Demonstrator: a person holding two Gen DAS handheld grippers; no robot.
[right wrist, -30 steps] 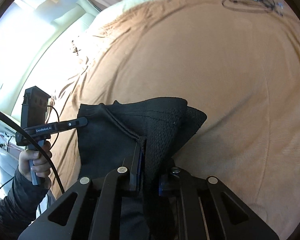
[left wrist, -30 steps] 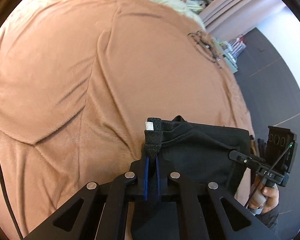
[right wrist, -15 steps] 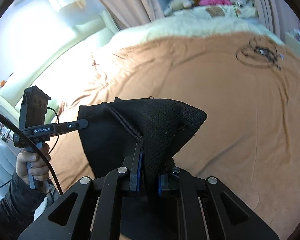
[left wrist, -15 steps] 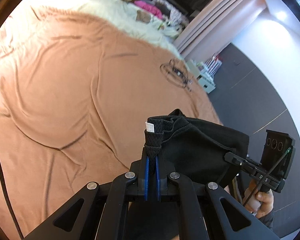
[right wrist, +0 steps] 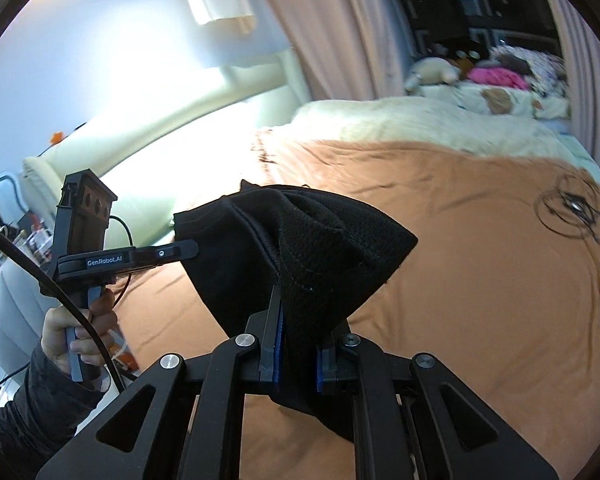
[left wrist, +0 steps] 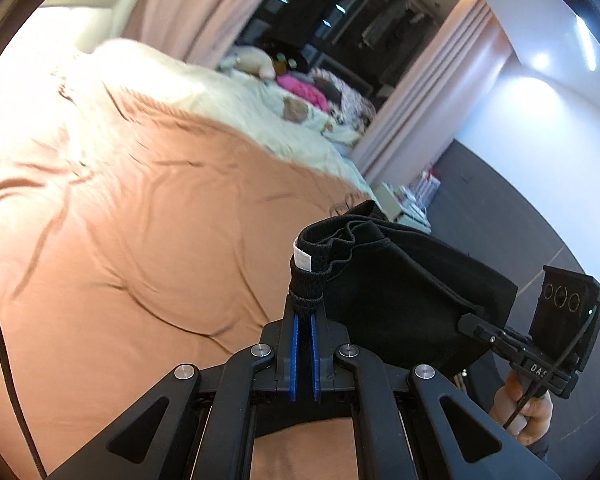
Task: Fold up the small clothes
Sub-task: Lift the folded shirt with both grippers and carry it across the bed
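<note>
Black knit garment bunched, both hand-held grippers clamping.

You are holding both grippers raised above the bed: your left gripper is pinching the black garment, your right gripper clamping its other edge.

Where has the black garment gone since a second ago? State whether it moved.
Yes. The black garment, pinched by both grippers, has risen off the brown bedspread; the cream blanket and curtains beyond now show.

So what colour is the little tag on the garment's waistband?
White, on the black garment; the tag shows best in the left wrist view.
</note>
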